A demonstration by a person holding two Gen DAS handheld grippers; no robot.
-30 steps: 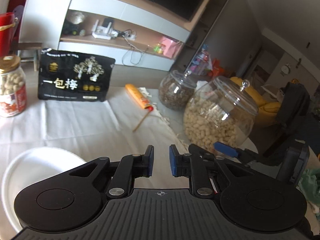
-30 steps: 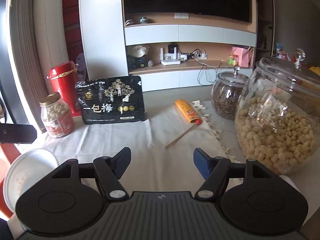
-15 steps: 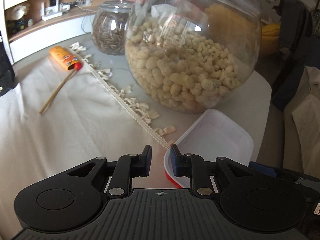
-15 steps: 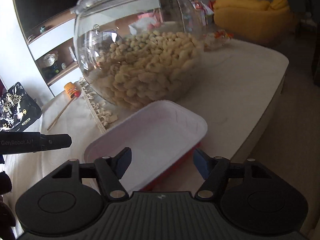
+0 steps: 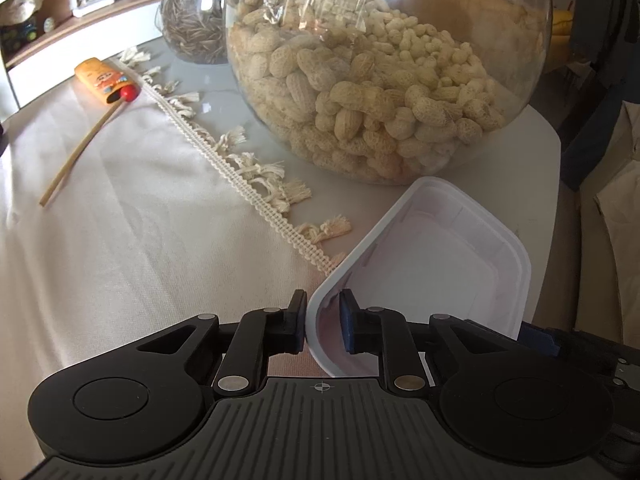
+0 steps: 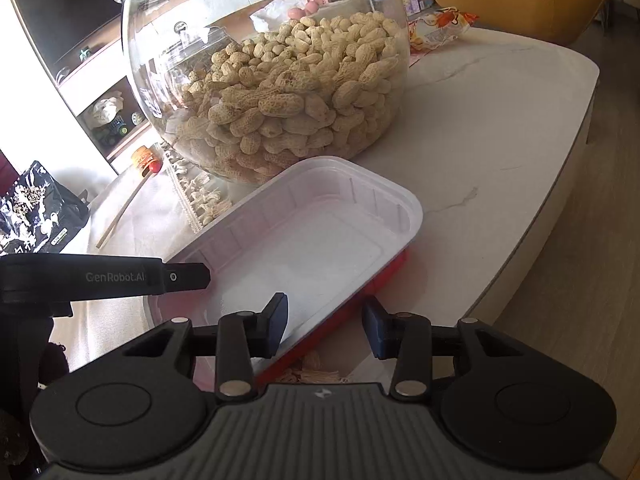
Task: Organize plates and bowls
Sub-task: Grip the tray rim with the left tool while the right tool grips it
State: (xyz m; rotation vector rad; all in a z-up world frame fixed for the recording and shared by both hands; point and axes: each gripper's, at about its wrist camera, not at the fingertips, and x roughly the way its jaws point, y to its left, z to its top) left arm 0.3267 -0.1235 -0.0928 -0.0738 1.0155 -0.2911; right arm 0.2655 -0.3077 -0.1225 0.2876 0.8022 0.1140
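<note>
A rectangular tray bowl, white inside and red outside point(image 5: 440, 264), lies on the table in front of a big peanut jar; it also shows in the right wrist view point(image 6: 312, 248). My left gripper point(image 5: 323, 322) straddles the bowl's near-left corner rim, one pad outside and one inside, with a small gap left. My right gripper point(image 6: 325, 330) is open, its fingers on either side of the bowl's near long edge. The left gripper's body point(image 6: 104, 278) shows at the left of the right wrist view.
A large glass jar of peanuts point(image 5: 384, 68) stands just behind the bowl. A smaller jar of seeds point(image 5: 196, 12), an orange packet point(image 5: 104, 80) and a thin stick point(image 5: 80, 152) lie on the fringed white cloth point(image 5: 132, 240). The table edge point(image 6: 560, 200) is to the right.
Both grippers swung right from the cloth area to the rectangular bowl and moved in close. The left jaws now straddle its corner rim; the right jaws flank its edge.
</note>
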